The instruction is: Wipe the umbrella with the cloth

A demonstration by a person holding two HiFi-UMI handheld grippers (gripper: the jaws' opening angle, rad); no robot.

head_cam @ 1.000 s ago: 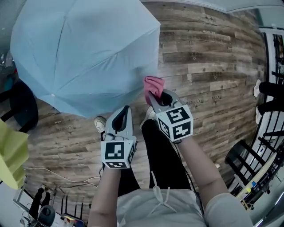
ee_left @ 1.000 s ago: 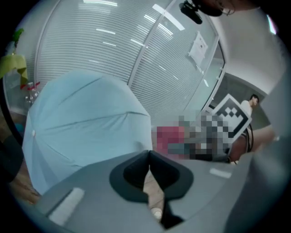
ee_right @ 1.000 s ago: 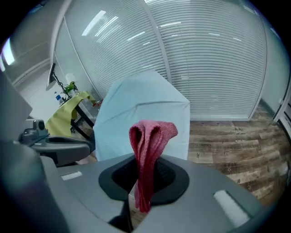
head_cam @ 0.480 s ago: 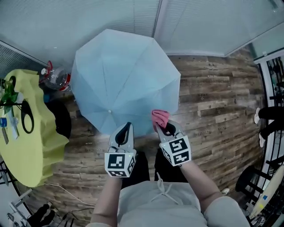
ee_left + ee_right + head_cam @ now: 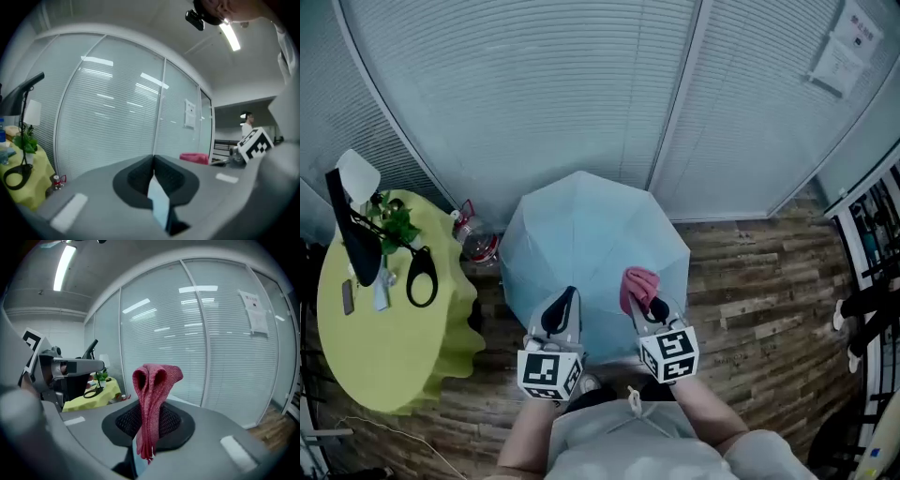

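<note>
The open light-blue umbrella [image 5: 586,239] rests on the wooden floor in front of me, its canopy facing up. My right gripper [image 5: 641,302] is shut on a pink cloth [image 5: 638,284], held above the canopy's near right part. In the right gripper view the folded cloth [image 5: 153,385] sticks up from between the black pads of the right gripper [image 5: 150,414]. My left gripper [image 5: 566,298] hovers above the canopy's near edge; the left gripper [image 5: 153,161] is shut with nothing in it. From there the cloth [image 5: 194,158] shows to the right.
A round table under a yellow cover [image 5: 389,352] stands at the left, with a lamp, a plant and small items on it. A red-capped bottle [image 5: 478,246] sits between table and umbrella. Glass walls with blinds [image 5: 581,94] stand behind. A dark rack [image 5: 874,281] is at the right.
The head view has tilted up: the umbrella now sits lower and smaller, and the blinds and yellow table have come in. Both grippers keep their pose, cloth still held.
</note>
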